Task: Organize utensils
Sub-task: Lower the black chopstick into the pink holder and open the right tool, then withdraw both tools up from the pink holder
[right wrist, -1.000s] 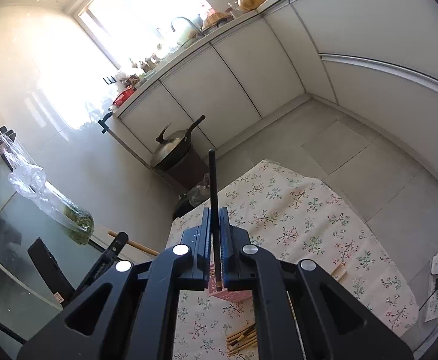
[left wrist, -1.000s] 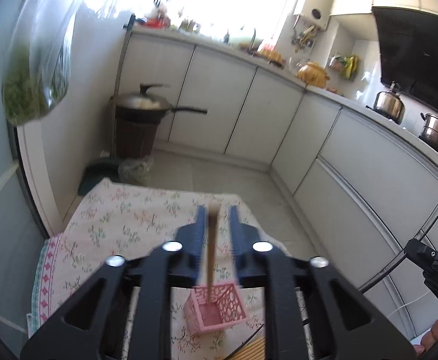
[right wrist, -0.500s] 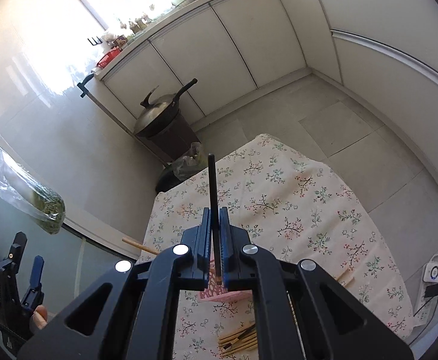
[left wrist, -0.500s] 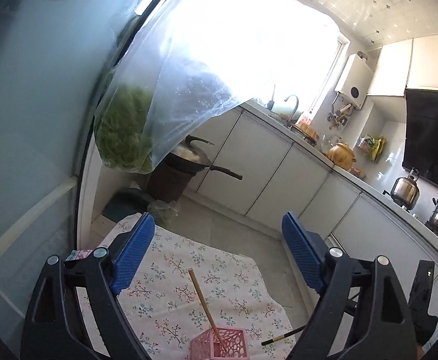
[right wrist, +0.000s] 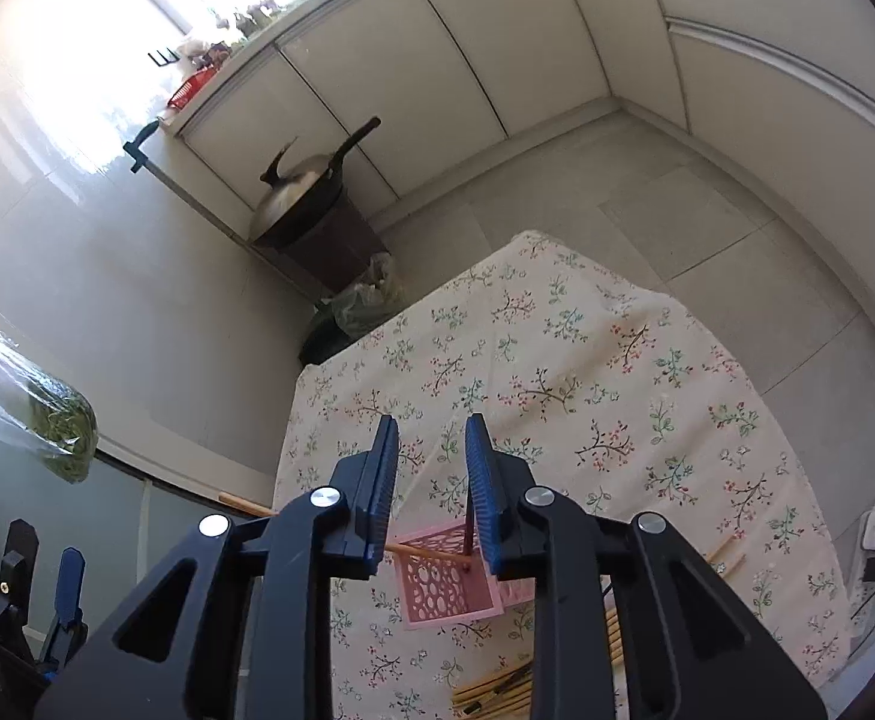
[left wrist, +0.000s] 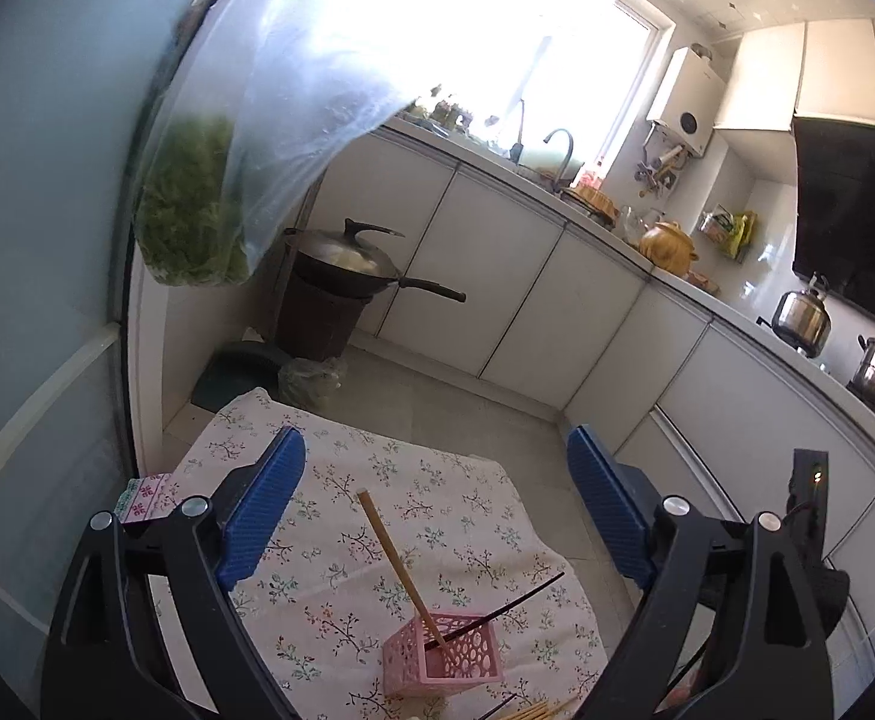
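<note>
both sticks are in the pink perforated plastic basket [left wrist: 443, 651] now: pale wooden chopstick [left wrist: 398, 564], thin black chopstick [left wrist: 500, 606]. left gripper [left wrist: 434, 510] gapes wide, empty. right gripper [right wrist: 431, 486] has just been opening, nothing clamped. light basket might tip if bumped.

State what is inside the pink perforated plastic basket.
Inside the pink perforated plastic basket: one tan wooden chopstick and one black chopstick, both leaning out. Their lower tips are hidden.
</note>
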Demonstrator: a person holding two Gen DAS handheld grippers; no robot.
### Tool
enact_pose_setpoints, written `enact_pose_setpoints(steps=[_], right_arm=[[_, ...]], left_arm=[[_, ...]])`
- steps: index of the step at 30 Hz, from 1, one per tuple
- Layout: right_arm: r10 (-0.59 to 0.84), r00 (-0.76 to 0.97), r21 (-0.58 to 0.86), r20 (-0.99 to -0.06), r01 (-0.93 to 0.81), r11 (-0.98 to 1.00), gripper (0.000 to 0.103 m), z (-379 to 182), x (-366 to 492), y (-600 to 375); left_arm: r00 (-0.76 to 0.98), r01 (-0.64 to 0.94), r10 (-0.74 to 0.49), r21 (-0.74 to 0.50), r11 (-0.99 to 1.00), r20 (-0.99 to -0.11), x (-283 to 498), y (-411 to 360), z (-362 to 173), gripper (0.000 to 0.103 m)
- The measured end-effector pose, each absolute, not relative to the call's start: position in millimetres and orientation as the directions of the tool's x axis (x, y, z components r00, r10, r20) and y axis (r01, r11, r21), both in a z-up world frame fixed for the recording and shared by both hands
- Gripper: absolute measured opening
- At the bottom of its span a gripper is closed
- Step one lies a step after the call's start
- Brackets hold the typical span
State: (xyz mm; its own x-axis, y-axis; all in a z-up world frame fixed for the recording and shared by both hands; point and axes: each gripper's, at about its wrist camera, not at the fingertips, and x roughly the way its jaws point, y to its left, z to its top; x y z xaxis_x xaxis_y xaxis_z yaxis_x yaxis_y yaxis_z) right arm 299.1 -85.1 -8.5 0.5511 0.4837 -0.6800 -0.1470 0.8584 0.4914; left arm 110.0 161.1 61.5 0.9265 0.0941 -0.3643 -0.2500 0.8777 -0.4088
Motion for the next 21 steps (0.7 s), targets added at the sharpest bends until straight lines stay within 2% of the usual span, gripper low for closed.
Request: enact_pose_setpoints(steps=[7,18,21], right_arm=[[0.397,0.683,0.371,-0.613,-0.195,0.908,0.036,16.8,248.6,-102.1],[0.318,0.758,0.313,-0.570,-0.158,0.937,0.061,10.5,193.9,-135.8],[0.287,0.777,0.301,-0.560,-0.131,0.944,0.072,7.6,183.0,-145.4]], left_arm=[[0.916,-0.213,0.077,-0.316,0.925,-0.393,119.9,124.5,56.9,0.088],[0.894,-0.172,0.081,-0.172,0.970,-0.442,119.4,84.3,39.9,0.095],[0.889,-0.160,0.075,-0.153,0.975,-0.452,116.7,77.2,35.0,0.096]])
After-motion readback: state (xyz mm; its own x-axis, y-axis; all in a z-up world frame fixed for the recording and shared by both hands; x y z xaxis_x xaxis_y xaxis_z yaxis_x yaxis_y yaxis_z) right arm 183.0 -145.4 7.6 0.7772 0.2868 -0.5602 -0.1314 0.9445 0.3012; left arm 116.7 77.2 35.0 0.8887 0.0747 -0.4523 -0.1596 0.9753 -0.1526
